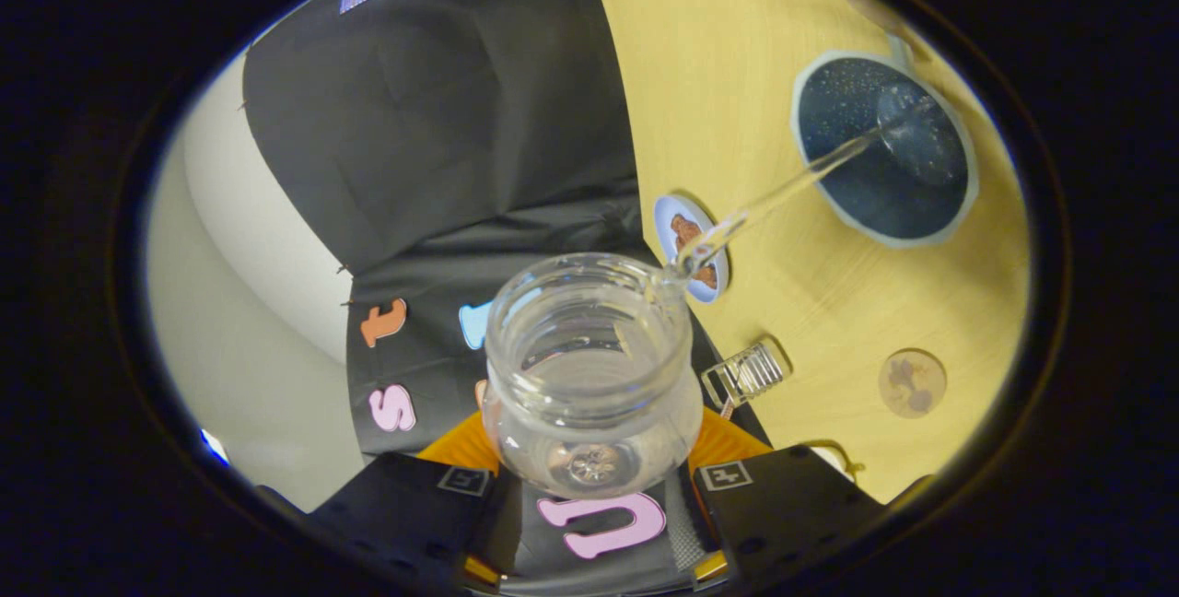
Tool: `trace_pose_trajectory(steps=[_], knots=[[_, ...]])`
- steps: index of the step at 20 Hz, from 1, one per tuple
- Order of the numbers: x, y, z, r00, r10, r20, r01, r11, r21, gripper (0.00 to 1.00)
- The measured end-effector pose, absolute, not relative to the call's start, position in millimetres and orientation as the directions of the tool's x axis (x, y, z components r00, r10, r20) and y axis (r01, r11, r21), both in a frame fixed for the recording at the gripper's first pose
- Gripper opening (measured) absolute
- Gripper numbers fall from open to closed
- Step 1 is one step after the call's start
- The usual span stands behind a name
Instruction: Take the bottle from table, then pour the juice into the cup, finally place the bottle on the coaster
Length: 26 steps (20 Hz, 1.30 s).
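Note:
A clear open-mouthed bottle [589,367] sits between my two fingers, and my gripper [594,477] is shut on its body. The bottle is tipped over, its mouth turned toward me. A thin clear stream [783,196] runs from its lip across to a dark blue cup [857,192] with a pale rim, which stands on the wooden table [718,72] beyond the fingers. The stream lands inside the cup. A small round coaster [686,233] with a brown picture lies on the table just behind the bottle's lip.
A second, tan round coaster [912,382] lies on the table nearer to me. A small clear ribbed cap [748,372] rests beside the bottle. The booth's black cloth wall hangs along the table's far side.

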<state>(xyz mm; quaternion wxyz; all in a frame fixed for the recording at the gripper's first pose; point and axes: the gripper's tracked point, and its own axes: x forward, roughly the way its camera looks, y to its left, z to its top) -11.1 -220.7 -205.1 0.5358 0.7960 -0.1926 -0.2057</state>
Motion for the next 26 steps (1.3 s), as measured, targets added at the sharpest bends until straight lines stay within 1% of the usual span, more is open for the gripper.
trace_pose_trajectory(steps=[16,26], knots=[[-3.4,-234.4,-200.8,0.81,-0.577,-0.106,-0.167,-0.4,0.901,0.67],[-2.8,-240.2,-193.1,0.798,-0.601,-0.054,-0.248,-0.408,0.878,0.67]])
